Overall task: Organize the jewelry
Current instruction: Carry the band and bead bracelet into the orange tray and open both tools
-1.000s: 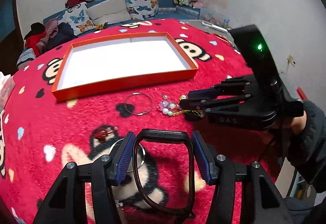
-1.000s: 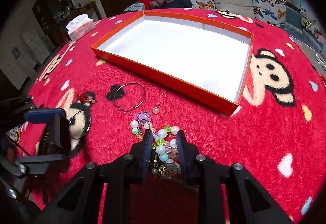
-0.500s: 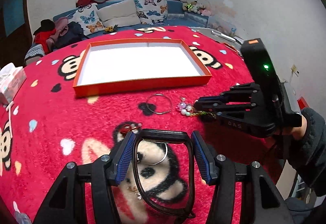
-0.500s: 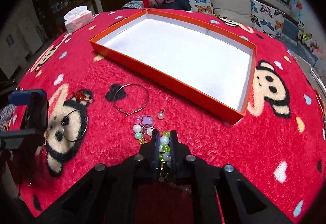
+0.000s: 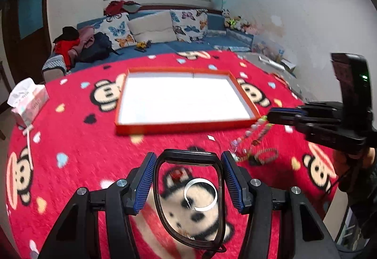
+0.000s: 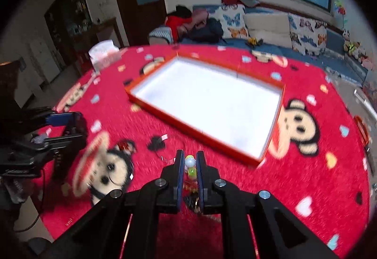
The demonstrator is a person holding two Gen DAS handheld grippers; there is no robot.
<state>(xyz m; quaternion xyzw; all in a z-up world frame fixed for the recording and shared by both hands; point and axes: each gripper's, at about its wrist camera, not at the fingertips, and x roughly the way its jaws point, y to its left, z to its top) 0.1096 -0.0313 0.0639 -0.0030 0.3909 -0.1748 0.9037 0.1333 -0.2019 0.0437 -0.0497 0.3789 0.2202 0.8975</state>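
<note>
Barely begun: the orange tray (image 6: 273, 127) holds nothing, the right gripper (image 6: 190, 166) is clamped on a beaded bracelet (image 5: 256, 128) (lifted, dangling), left gripper (image 5: 187, 178) spread wide above a silver ring (image 5: 200, 194).

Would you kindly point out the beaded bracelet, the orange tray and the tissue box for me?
beaded bracelet (image 5: 255, 130): left wrist view, on the strand hanging below the right gripper.
orange tray (image 5: 188, 128): left wrist view, on its near orange wall.
tissue box (image 5: 30, 103): left wrist view, on its pink side.
</note>
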